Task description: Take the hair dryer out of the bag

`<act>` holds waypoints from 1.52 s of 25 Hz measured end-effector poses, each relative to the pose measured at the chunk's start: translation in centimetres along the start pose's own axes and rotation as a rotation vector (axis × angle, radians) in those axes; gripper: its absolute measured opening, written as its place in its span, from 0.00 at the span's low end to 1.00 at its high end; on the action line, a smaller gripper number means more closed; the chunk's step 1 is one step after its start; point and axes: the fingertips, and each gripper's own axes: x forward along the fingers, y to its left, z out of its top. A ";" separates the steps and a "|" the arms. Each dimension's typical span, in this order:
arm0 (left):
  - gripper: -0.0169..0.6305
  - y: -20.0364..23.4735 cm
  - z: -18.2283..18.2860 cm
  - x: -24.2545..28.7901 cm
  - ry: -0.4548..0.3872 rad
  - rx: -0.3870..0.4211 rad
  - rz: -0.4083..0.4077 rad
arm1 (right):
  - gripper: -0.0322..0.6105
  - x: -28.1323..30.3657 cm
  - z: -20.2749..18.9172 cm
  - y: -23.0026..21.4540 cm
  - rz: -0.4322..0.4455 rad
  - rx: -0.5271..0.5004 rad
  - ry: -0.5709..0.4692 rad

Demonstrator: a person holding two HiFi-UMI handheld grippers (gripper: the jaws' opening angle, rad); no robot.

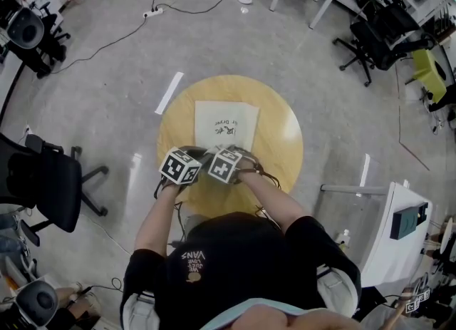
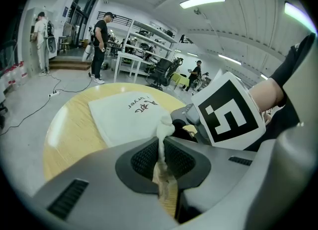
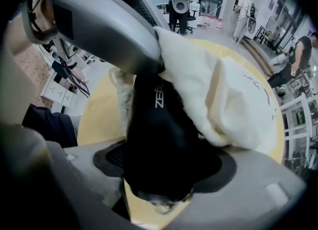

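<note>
A white cloth bag point(image 1: 226, 123) with dark print lies flat on the round wooden table point(image 1: 281, 140). Both grippers meet at its near end. My left gripper point(image 2: 161, 157) is shut on a bunched white edge of the bag point(image 2: 130, 115) at its mouth. In the right gripper view the black hair dryer point(image 3: 159, 134) sticks out of the bag's mouth point(image 3: 233, 100), and my right gripper point(image 3: 164, 167) is shut on it, pointing straight down. In the head view the marker cubes of the left gripper point(image 1: 180, 166) and right gripper point(image 1: 225, 165) hide the jaws and the dryer.
A black office chair point(image 1: 43, 179) stands left of the table and a white cabinet point(image 1: 395, 229) at the right. A power strip with cables point(image 1: 153, 13) lies on the floor beyond. People point(image 2: 101, 45) stand far off by shelves.
</note>
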 end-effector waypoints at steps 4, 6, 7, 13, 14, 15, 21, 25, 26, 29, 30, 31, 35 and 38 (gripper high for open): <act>0.09 0.0 -0.2 0.0 -0.006 0.002 -0.007 | 0.61 0.6 0.0 0.1 0.021 -0.015 0.020; 0.09 0.1 -0.3 -0.1 -0.009 0.007 -0.004 | 0.61 0.7 0.0 0.1 0.024 -0.027 0.030; 0.09 0.1 -0.3 -0.1 -0.010 0.010 -0.003 | 0.61 0.6 0.0 0.2 0.025 -0.031 0.032; 0.09 0.1 -0.4 -0.4 0.005 0.065 0.028 | 0.61 0.5 0.2 0.2 0.022 -0.024 0.014; 0.09 0.1 -0.4 -0.3 0.012 0.076 0.034 | 0.61 0.5 0.1 0.1 0.021 -0.025 0.017; 0.09 0.0 -0.5 -0.3 0.020 0.085 0.041 | 0.61 0.5 0.0 0.1 0.020 -0.025 0.023; 0.09 -0.2 -0.7 -0.4 0.036 0.090 0.050 | 0.61 0.6 -0.1 0.0 0.016 -0.034 0.054; 0.09 -0.3 -0.9 -0.6 0.035 0.070 0.043 | 0.61 0.4 0.2 0.2 0.023 -0.054 0.021; 0.09 -0.3 -1.0 -0.6 0.035 0.064 0.041 | 0.61 0.4 0.3 0.3 0.025 -0.063 0.008; 0.09 -0.3 -1.0 -0.7 0.035 0.051 0.036 | 0.61 0.2 0.3 0.3 0.024 -0.074 -0.017; 0.09 -0.4 -0.9 -0.7 0.036 0.049 0.036 | 0.61 0.2 0.2 0.2 0.023 -0.073 -0.017; 0.09 -0.4 -0.8 -0.6 0.038 0.049 0.036 | 0.61 0.1 0.1 0.2 0.023 -0.071 -0.016; 0.09 -0.6 -0.8 -0.4 0.048 0.047 0.035 | 0.60 0.0 -0.1 0.2 0.025 -0.067 -0.027; 0.09 -0.5 -0.7 -0.4 0.060 0.058 0.037 | 0.60 -0.1 -0.1 0.1 0.028 -0.069 -0.043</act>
